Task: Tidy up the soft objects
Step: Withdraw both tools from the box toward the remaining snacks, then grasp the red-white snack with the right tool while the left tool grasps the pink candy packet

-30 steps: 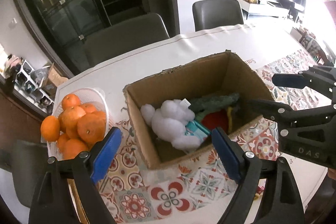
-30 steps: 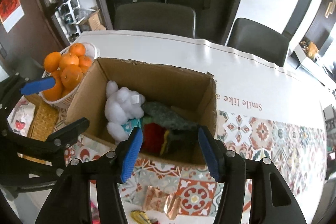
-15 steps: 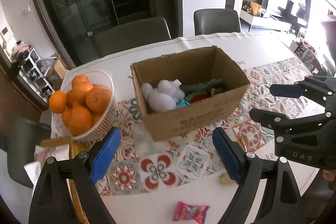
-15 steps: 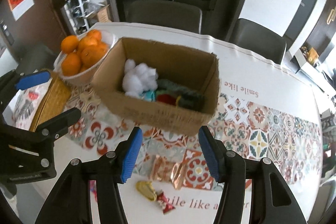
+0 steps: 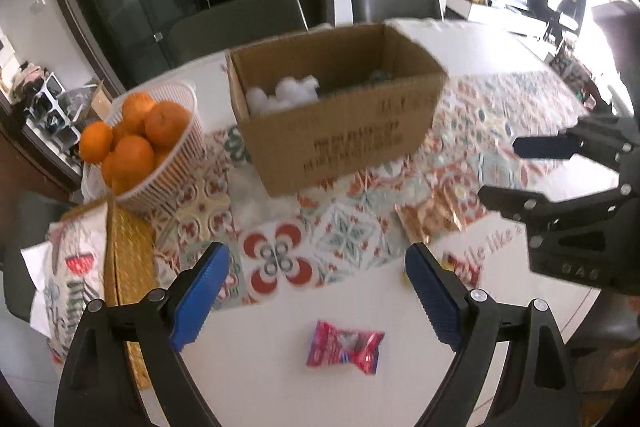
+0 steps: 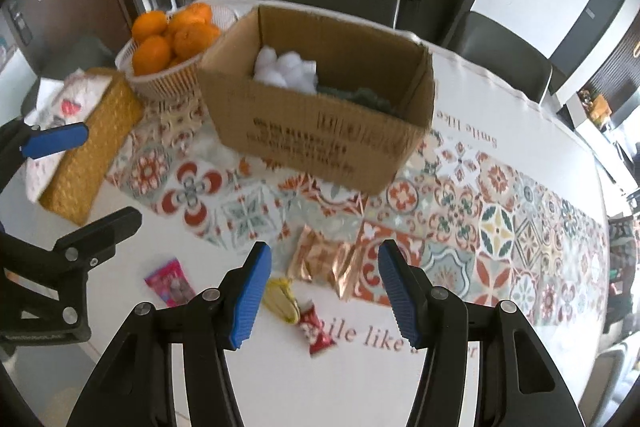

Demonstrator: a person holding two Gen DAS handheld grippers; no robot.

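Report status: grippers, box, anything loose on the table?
Left gripper and right gripper open, empty. Box holds white plush. Pink packet, gold wrapper loose out front.

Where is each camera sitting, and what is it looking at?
Left wrist: sits behind the left tongs, looking down at the pink packet and cardboard box; right tongs show.
Right wrist: behind the right tongs, facing the gold wrapper; left tongs show.
Both see the box, basket of oranges and packet.
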